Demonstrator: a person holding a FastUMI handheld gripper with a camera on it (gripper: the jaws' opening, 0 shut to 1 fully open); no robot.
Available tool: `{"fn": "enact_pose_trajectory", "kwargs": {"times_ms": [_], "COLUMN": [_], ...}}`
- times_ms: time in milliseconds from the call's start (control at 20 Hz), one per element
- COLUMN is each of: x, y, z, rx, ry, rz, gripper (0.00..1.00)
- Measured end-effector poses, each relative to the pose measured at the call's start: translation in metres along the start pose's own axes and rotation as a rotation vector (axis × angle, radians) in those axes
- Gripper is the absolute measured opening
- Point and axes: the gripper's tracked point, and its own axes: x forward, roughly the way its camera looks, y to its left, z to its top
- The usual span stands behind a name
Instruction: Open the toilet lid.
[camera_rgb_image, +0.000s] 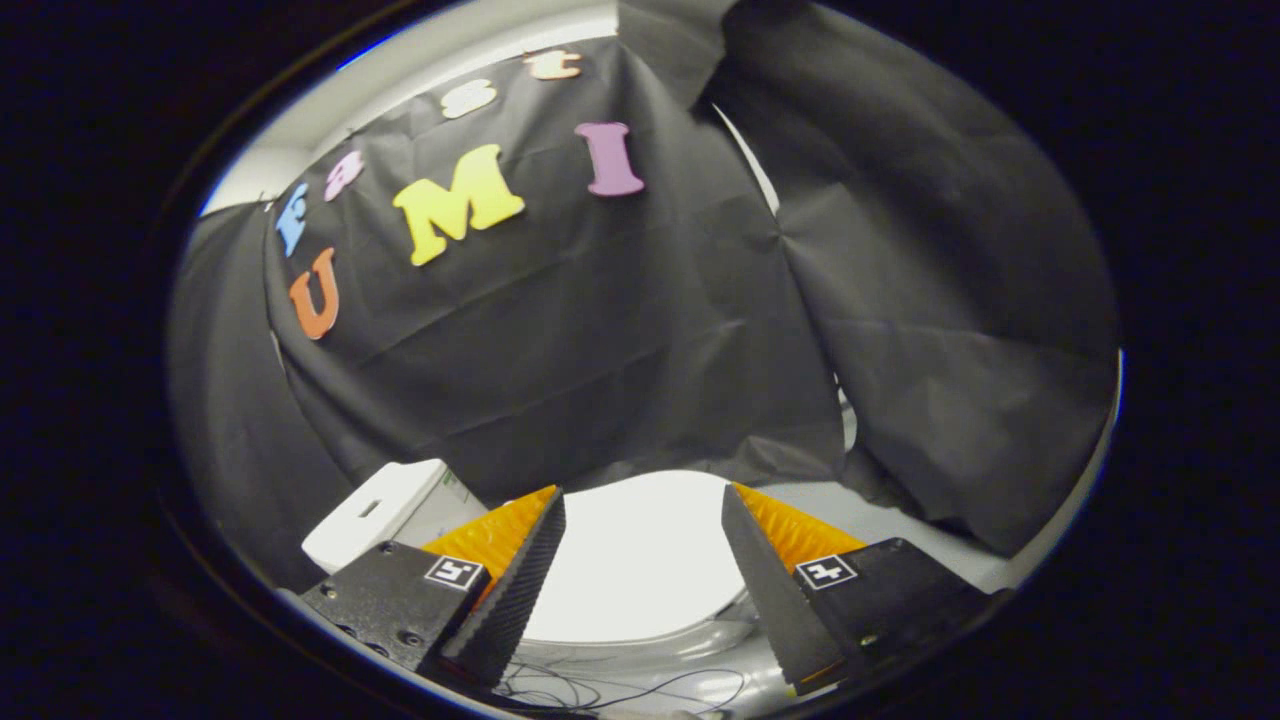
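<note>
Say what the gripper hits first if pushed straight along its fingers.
Probably the white toilet lid, which lies closed between and ahead of the open gripper. If the line passes above it, the black cloth wall comes next; depth unclear.

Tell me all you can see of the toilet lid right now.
The toilet lid looks white, smooth and glossy, probably plastic, with a rounded outline. It lies down flat, closed, below the black cloth wall. It shows between the two fingers of the claw, which stands open above it. Nothing appears to touch it; its hinge is not visible.
</note>
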Motion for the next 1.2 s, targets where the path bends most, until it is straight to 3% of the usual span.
{"fn": "enact_pose_trajectory", "kwargs": {"times_ms": [650,1200], "x": [0.052,0.059], "y": [-0.111,-0.129], "z": [-0.088,-0.146], "rx": [0.366,0.54], "ry": [0.234,0.366], "rz": [-0.069,-0.056], "gripper": [1.0,0.95]}}
